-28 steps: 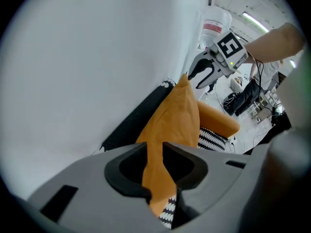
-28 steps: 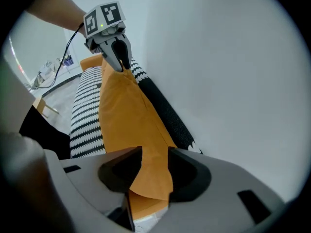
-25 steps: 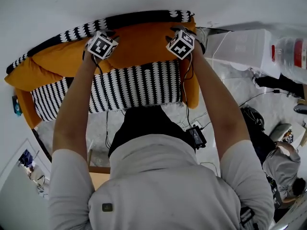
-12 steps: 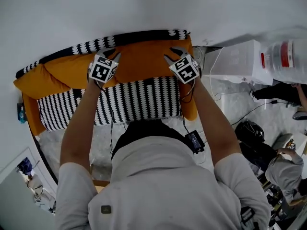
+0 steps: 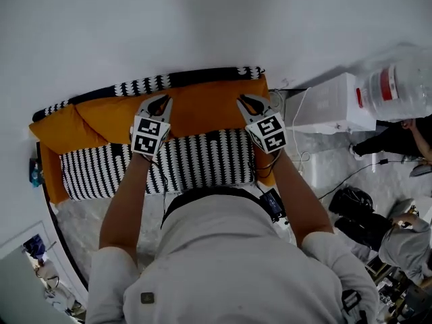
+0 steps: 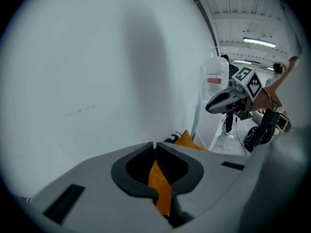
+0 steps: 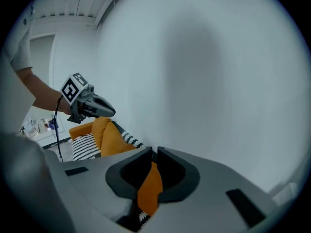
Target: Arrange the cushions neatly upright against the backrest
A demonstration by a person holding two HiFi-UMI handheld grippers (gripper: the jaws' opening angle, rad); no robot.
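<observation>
A long orange cushion (image 5: 202,110) stands against the black-and-white backrest (image 5: 155,84) of a small sofa, above the striped seat (image 5: 202,155). A second orange cushion (image 5: 61,128) lies at the sofa's left end. My left gripper (image 5: 160,100) and right gripper (image 5: 244,100) sit at the long cushion's top edge, one near each end. Both sets of jaws are closing. In the left gripper view a fold of orange fabric (image 6: 161,191) is pinched in the left gripper (image 6: 154,145). In the right gripper view the right gripper (image 7: 155,150) likewise pinches orange fabric (image 7: 149,188).
A white wall rises directly behind the sofa. To the right stand a white box-like unit (image 5: 324,103) and a large water bottle (image 5: 395,85). Cables and a black device (image 5: 274,202) lie on the floor by the sofa's right end. A seated person (image 5: 405,243) is at the lower right.
Both grippers have tipped their fingers up toward the wall and their jaws have closed onto the orange cushion's top edge. The sofa now sits lower in the head view.
</observation>
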